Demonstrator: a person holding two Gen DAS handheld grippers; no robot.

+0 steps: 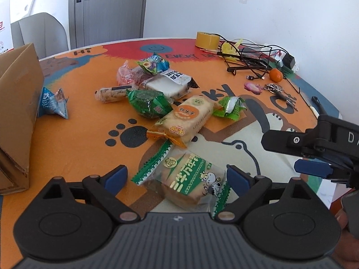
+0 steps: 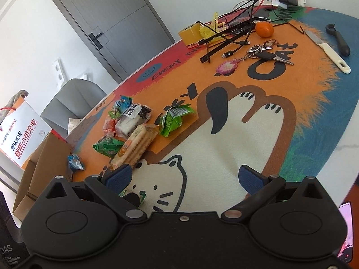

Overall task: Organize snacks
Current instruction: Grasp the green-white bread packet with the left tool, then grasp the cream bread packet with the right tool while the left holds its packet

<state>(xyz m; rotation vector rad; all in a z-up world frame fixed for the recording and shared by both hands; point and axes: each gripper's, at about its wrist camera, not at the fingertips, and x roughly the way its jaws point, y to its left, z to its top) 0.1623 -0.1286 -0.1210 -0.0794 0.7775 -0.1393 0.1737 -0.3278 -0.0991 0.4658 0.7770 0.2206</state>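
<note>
L gripper [image 1: 177,176] had jaws wide, pads either side of the green-white bread pack [image 1: 190,183], not pressing it. R gripper [image 2: 187,177] also wide, nothing btwn, over the mat [image 2: 224,139]. Beyond the bread pack: orange cracker pack [image 1: 187,117], then rest of snack pile [image 1: 154,85]. Cardboard box [image 1: 15,112] far left of it.

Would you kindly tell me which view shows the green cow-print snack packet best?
The left wrist view: the cow packet lies whole between the open left gripper fingers, label readable. In the right wrist view only a green sliver peeks past the right gripper's left finger.
</note>
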